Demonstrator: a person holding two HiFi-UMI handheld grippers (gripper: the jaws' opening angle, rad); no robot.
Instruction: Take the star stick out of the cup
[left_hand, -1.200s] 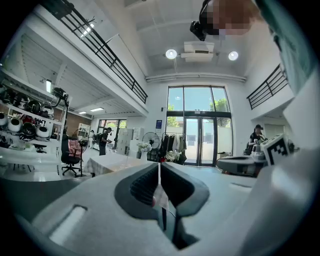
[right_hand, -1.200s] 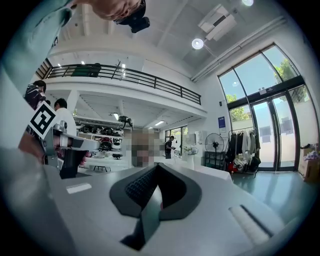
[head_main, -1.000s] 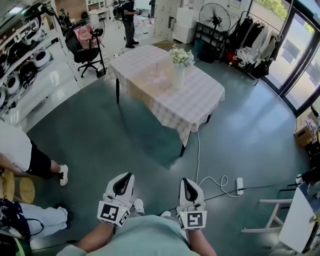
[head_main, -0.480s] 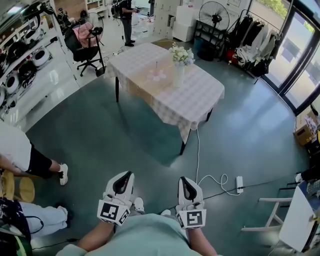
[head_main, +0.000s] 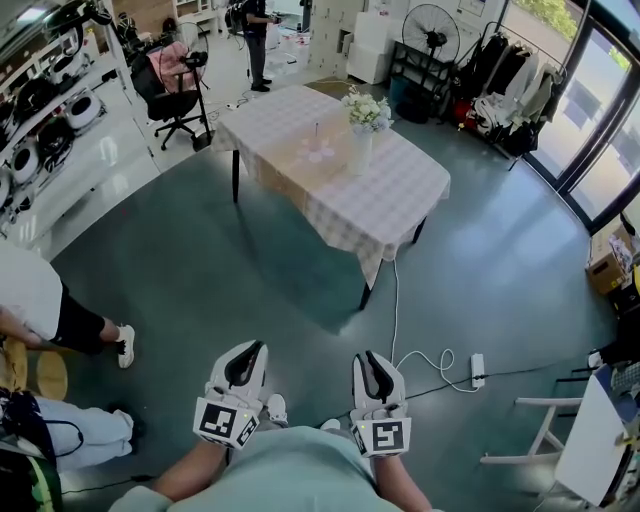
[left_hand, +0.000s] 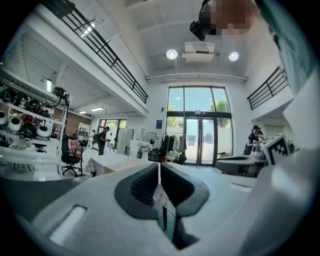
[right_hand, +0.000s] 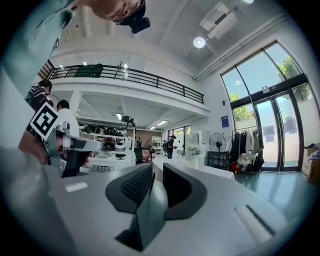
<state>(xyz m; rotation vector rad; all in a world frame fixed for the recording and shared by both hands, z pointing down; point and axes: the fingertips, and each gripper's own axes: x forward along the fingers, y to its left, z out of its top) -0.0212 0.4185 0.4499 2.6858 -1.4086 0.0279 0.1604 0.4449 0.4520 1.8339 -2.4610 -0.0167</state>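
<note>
The left hand-held gripper (head_main: 249, 352) has its jaws together, empty. The right hand-held gripper (head_main: 372, 358) has just been opening its jaws to a narrow gap, nothing between. The tabletop (head_main: 400, 190) stands well apart.

Ahead of you, well beyond your feet, a rectangular table (head_main: 400, 195) on dark legs stands under a pale checked cloth (head_main: 345, 215) that hangs over its edges. Two things sit on that cloth near the middle: a white vase of white flowers (head_main: 360, 150) and, just to its left, a small pale pink cup (head_main: 318, 153), too small from here to make out more. The table stands on a glossy dark teal floor (head_main: 200, 270). To the right of your feet lies a white power strip (head_main: 478, 371) — its white cable (head_main: 397, 310) runs along the floor toward the table's near corner.
</note>
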